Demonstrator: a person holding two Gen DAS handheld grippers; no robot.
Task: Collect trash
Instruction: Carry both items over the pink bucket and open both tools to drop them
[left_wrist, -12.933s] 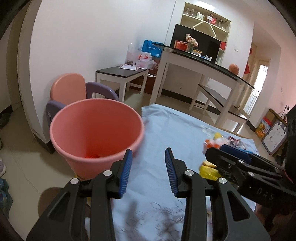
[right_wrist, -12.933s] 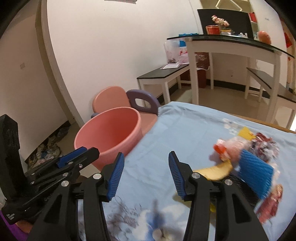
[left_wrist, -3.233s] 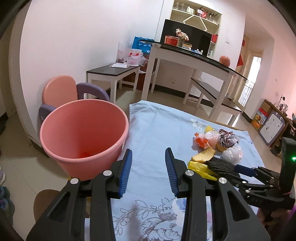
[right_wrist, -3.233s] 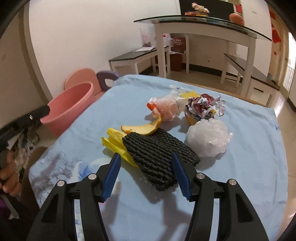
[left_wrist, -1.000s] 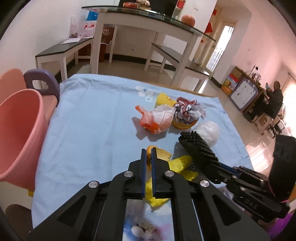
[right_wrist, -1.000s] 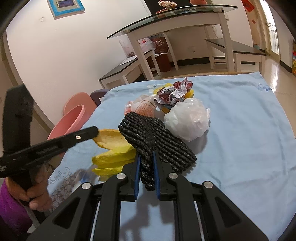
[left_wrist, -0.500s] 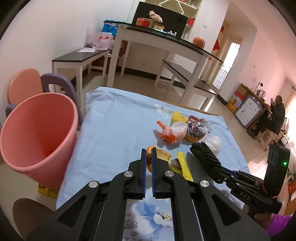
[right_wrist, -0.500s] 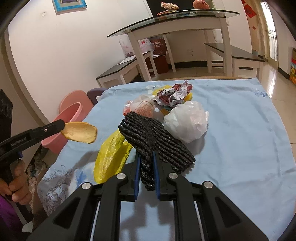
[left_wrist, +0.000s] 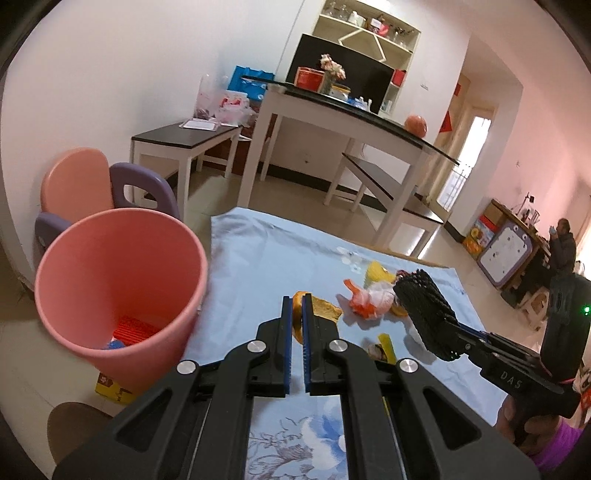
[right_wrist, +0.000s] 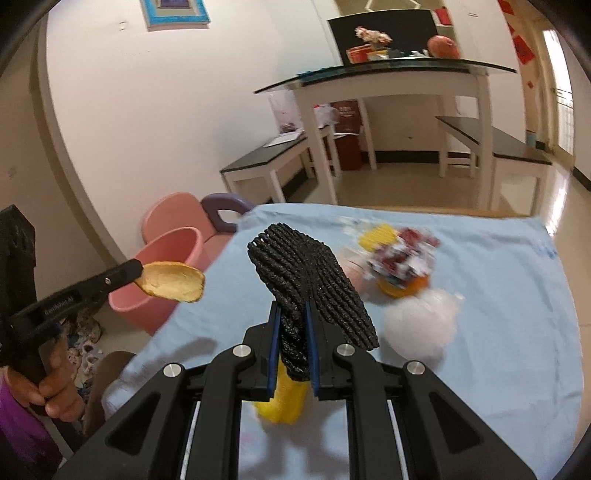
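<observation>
My left gripper is shut on an orange peel and holds it in the air to the right of the pink bucket; the peel also shows in the right wrist view. My right gripper is shut on a black foam net and holds it above the blue tablecloth. A yellow wrapper hangs below the net. More trash lies on the cloth: a crumpled wrapper, a white plastic bag and an orange-white bag.
The bucket stands off the table's left edge and holds some red and blue trash. A pink and purple child chair is behind it. A bench and a tall glass-topped table stand further back.
Both grippers have lifted their trash and swung left toward the bucket. The peel and the net are higher above the cloth than half a second ago.
</observation>
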